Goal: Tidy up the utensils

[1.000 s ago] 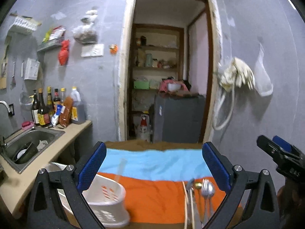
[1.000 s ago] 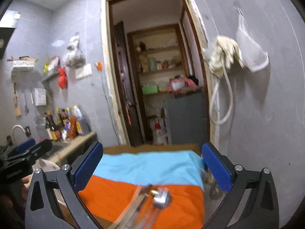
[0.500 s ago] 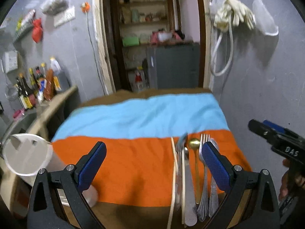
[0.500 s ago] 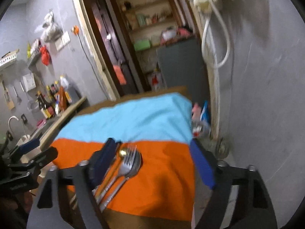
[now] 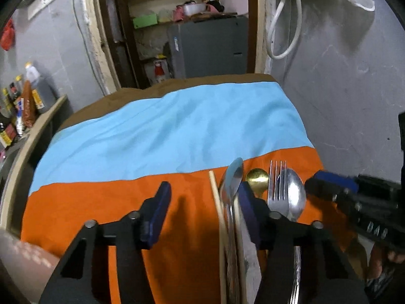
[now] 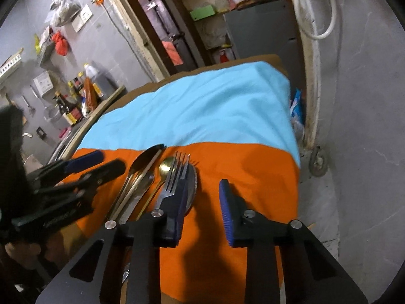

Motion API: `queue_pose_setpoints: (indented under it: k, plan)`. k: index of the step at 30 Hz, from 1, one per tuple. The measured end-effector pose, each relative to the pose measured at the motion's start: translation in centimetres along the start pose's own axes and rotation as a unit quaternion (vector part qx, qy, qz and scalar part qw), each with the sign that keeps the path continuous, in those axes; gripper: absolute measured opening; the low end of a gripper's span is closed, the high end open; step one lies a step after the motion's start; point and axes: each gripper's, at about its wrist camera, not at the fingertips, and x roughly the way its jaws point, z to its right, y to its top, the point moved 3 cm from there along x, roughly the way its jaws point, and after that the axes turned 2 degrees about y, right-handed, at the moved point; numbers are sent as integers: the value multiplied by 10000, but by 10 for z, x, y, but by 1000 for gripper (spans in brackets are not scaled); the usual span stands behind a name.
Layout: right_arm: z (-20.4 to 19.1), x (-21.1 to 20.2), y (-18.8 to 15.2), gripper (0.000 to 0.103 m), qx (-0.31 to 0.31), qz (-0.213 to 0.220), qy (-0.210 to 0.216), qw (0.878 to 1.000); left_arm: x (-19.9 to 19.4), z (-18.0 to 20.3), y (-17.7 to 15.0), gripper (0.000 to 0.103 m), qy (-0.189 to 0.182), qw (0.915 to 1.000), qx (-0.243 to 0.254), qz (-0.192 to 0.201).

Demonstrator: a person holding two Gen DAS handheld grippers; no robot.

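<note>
Tabletop: we see a tabletop [image 5: 131, 202] with a cloth on it, orange near us and blue far from us.
Utensils: our utensils lie side by side on the orange part, with their handles pointing toward us.
Chopstick: a pale chopstick [image 5: 215, 192] lies at the left end of the row.
Silver spoon: a silver spoon [image 5: 231, 177] lies just right of the chopstick.
Gold spoon: a small gold spoon [image 5: 257, 177] sits in the middle of the row.
Fork: a fork [image 5: 278, 190] lies right of the gold spoon.
Big spoon: a big spoon [image 5: 295, 192] touches the right side of the fork.
Left gripper: our left gripper [image 5: 202, 207] hangs over the orange cloth, just left of the row. Its jaws have just been closing, but they are apart, with only cloth between them. Its right finger sits over the utensils.
Right gripper: our right gripper [image 6: 203, 202] hangs just right of the row. Its jaws have just been closing too, and they are apart with nothing between them. Its left finger is over the fork and big spoon.
Bottles: bottles [image 6: 76, 96] stand far off on the left.
</note>
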Motion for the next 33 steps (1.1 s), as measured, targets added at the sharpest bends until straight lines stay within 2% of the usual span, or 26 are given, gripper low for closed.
queue_pose_setpoints:
  k: [5,7,9,10,12,16,23,29,33]
  plan:
    - [-1,4,-1,20,6,-78,98,9999,16,8,6,38,-284,9991,239,-218]
    - [0,6,0,20,-5,-106,126,9999,22,11,6,35,-251,9984,372,-337]
    - [-1,8,1,19,-21,-143,144,9998,25,12,6,26,-177,9982,417,-402]
    - [0,9,1,19,-32,-168,148,9997,28,11,7,23,-163,9981,385,-444]
    - [0,10,2,17,-36,-200,144,9997,30,6,8,12,-189,9982,271,-507]
    - [-2,13,2,12,-68,-288,169,9994,30,-7,14,4,-395,9977,-25,-554]
    - [-2,22,7,12,-26,-538,248,9982,34,-29,18,3,-713,9927,-520,-826]
    - [0,16,5,4,262,-496,330,9979,16,-42,18,0,-813,9903,-865,-723]
    - [-7,7,2,3,312,-341,241,9986,-8,-44,12,0,-821,9906,-974,-507]
